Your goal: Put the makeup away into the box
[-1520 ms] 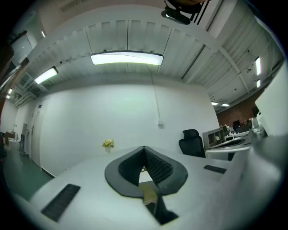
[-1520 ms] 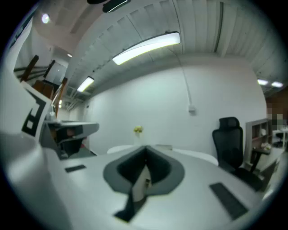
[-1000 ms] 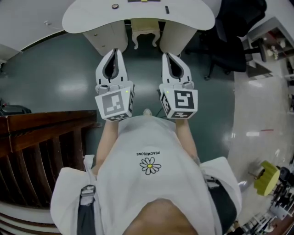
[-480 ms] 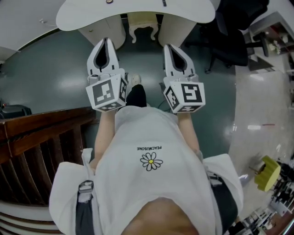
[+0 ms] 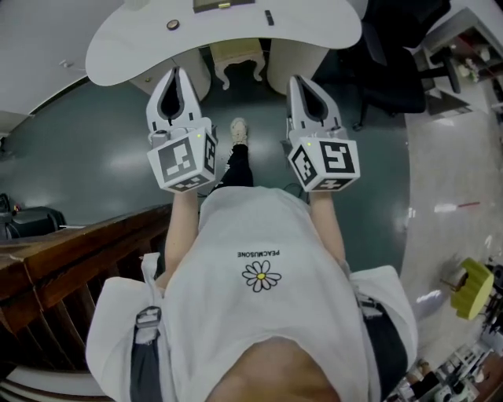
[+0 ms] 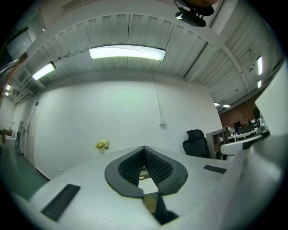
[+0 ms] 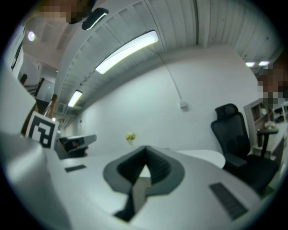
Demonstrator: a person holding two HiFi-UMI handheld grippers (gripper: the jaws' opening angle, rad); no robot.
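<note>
The glossy dark green floor [image 5: 94,149] is reflecting light. The curved white table [image 5: 314,31] is looking smooth and matt. The dark brown wooden railing [image 5: 71,267] is looking polished. The left gripper [image 5: 177,71] is showing matt white plastic.

Small round pale-rimmed item [image 5: 173,24] on the white table [image 5: 314,31], left of centre, slim dark stick [image 5: 269,17] lying flat well to its right, flat tan-edged dark box [image 5: 224,4] between them, cut off by the top edge, details too small to tell
</note>
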